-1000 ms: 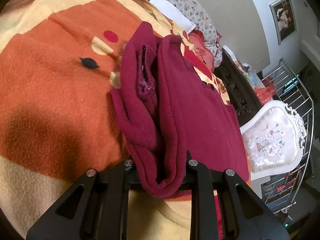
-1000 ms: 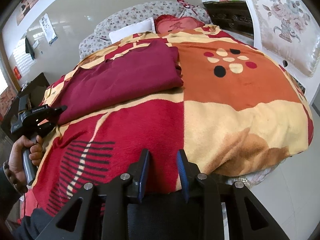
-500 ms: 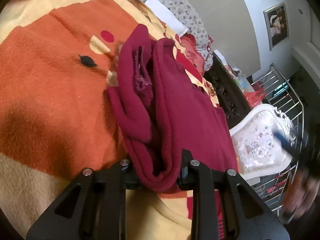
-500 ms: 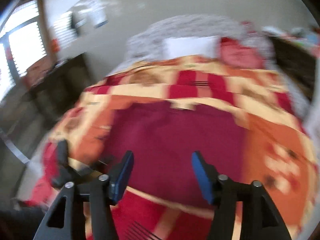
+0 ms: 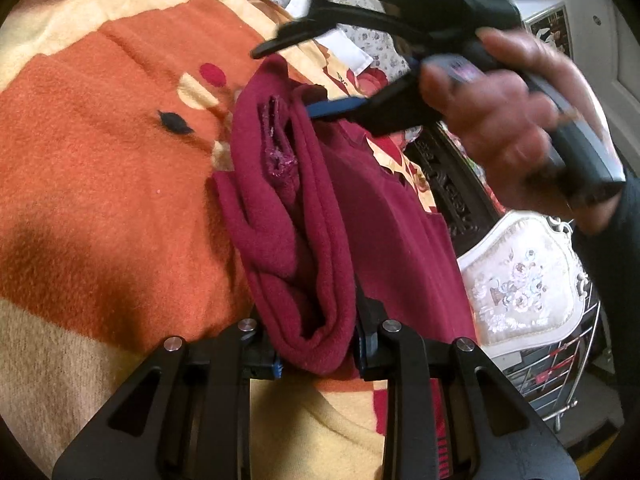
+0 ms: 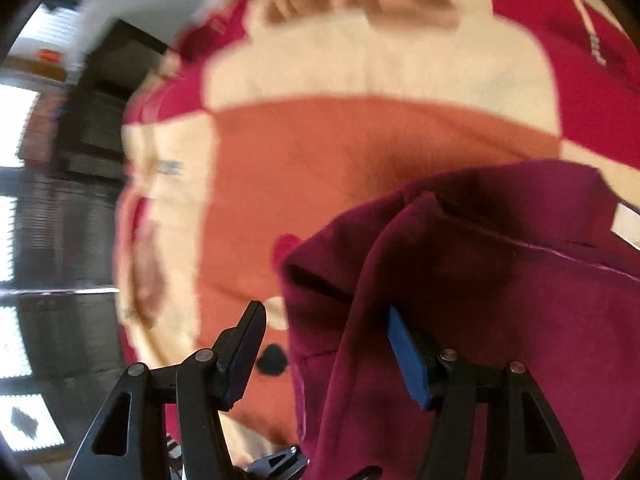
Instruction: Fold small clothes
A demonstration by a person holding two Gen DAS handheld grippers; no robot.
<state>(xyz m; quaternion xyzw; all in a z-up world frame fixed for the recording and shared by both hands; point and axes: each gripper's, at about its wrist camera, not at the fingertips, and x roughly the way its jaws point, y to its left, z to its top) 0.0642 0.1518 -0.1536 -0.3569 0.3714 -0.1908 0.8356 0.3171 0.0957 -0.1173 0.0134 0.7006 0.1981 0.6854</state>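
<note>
Mid-fold: your left gripper (image 5: pixel 316 354) fingers pinch maroon garment (image 5: pixel 304 216) on bed (image 5: pixel 100 160). Right gripper (image 6: pixel 326 354) fingers wide apart, holding nothing, straddling far edge at 12 o'clock; next, probably close there.

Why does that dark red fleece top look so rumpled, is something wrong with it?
The dark red fleece top is bunched into thick uneven folds, with a frayed, pilled inner edge showing. The left gripper is clamped on its near end; nothing is spilled.
</note>
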